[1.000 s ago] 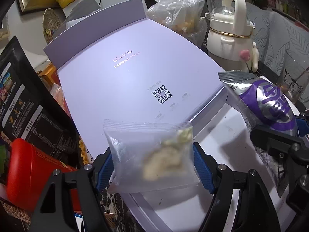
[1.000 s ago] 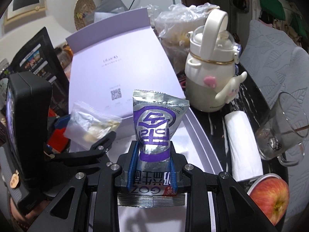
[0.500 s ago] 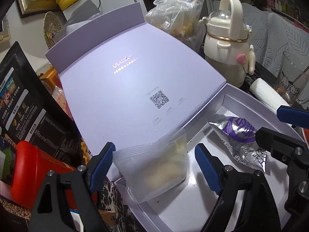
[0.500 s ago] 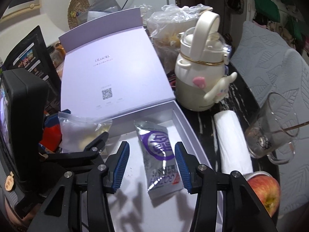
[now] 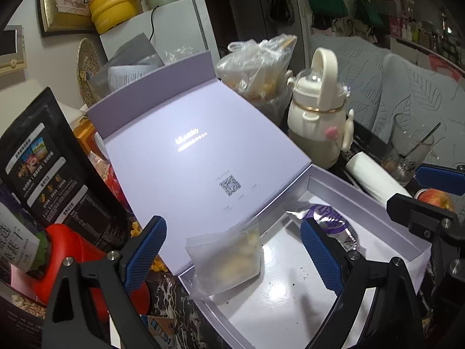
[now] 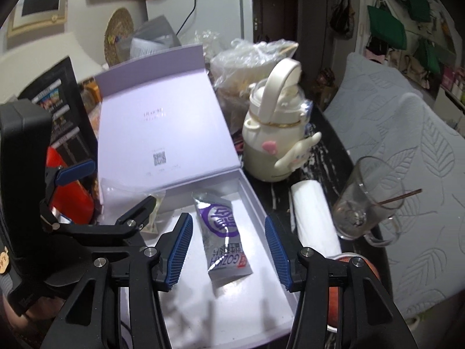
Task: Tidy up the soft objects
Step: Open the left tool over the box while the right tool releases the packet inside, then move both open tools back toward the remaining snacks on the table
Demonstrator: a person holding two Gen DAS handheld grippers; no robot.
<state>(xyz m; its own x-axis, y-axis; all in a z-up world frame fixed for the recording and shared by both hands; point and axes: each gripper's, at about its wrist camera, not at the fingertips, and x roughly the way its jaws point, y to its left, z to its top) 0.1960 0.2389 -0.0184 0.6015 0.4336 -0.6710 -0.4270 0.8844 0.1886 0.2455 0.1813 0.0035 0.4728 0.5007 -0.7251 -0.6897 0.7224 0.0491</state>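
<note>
You are looking at two packets in one box (image 6: 255,203): one clear bag (image 5: 226,257), one purple sachet (image 6: 223,238).

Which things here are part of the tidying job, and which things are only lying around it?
Part of the job:
- clear plastic zip bag with pale food
- silver and purple foil snack packet
- open lilac cardboard box

Just lying about:
- cream kettle-shaped bottle
- white paper roll
- clear glass mug
- red apple
- black printed pouch
</note>
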